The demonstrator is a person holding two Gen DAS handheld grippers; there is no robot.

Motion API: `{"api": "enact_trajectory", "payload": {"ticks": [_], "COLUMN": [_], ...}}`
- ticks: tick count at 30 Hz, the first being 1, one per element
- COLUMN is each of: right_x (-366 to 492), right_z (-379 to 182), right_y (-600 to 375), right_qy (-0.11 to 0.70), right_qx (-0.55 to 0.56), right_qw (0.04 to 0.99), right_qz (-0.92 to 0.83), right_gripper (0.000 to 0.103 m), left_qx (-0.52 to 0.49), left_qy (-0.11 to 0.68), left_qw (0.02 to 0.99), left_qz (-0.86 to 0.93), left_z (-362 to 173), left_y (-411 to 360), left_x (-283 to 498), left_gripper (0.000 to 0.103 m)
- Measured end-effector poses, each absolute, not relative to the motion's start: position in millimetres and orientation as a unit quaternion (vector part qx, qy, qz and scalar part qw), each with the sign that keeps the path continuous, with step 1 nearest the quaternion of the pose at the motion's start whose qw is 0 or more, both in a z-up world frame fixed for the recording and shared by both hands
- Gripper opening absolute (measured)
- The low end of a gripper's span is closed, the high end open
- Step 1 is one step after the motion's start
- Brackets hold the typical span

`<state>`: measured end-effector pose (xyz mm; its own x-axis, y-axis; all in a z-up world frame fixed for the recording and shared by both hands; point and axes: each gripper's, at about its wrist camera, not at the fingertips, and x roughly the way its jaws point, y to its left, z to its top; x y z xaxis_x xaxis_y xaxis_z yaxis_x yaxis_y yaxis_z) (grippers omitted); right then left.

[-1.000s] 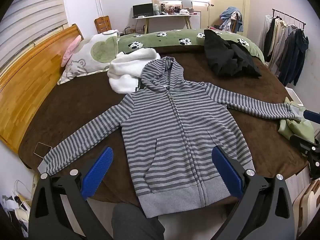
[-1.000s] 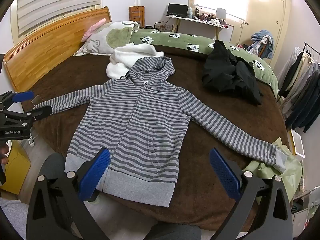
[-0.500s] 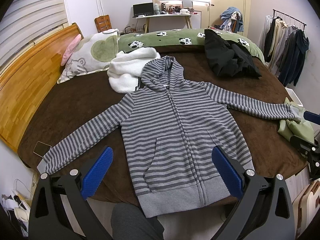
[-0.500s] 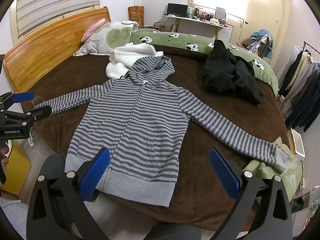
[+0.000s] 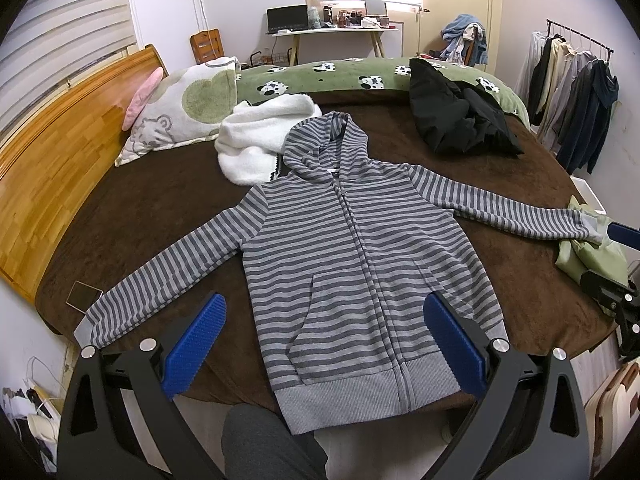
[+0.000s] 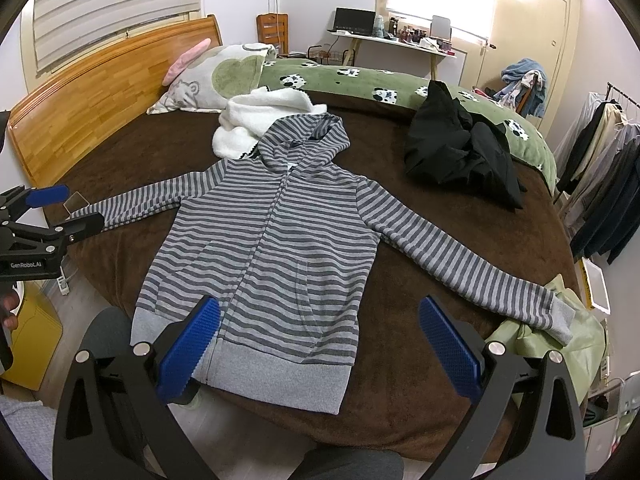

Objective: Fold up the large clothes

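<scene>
A grey striped zip hoodie (image 5: 352, 248) lies flat and face up on the brown bed (image 5: 160, 192), sleeves spread wide, hem at the near edge. It also shows in the right wrist view (image 6: 272, 236). My left gripper (image 5: 324, 340) is open and empty, held above the hem. My right gripper (image 6: 316, 340) is open and empty, above the hem and right pocket. The left gripper shows at the left edge of the right wrist view (image 6: 48, 216), near the left cuff.
A white fleece (image 5: 260, 140), a black jacket (image 5: 460, 120) and a pillow (image 5: 188, 108) lie at the back of the bed. A green garment (image 6: 552, 340) lies under the right cuff. A phone (image 5: 84, 294) lies by the left cuff. Wooden headboard (image 5: 60, 160) at left.
Both views have shifted very slightly; the hoodie lies unchanged and both grippers stay open.
</scene>
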<state>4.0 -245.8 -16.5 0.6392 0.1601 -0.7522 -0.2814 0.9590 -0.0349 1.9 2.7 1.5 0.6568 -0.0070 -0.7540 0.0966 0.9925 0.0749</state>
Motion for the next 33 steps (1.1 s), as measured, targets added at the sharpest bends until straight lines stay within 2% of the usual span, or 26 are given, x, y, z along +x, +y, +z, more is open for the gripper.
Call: {"api": "enact_trajectory", "payload": {"ticks": [33], "right_x": [5.2], "right_z": [-13.9], "right_y": [-241.8], "right_qy": [0.408], "right_qx": [-0.072], "right_qw": [0.902], "right_qz": [0.124], "right_gripper": [0.098], "left_qx": [0.059], "left_qy": [0.415], "left_qw": [0.907], "left_qz": [-0.028], "left_z": [-3.2], "left_y": [-1.1], "left_x": [-1.0], "left_gripper": [0.097]}}
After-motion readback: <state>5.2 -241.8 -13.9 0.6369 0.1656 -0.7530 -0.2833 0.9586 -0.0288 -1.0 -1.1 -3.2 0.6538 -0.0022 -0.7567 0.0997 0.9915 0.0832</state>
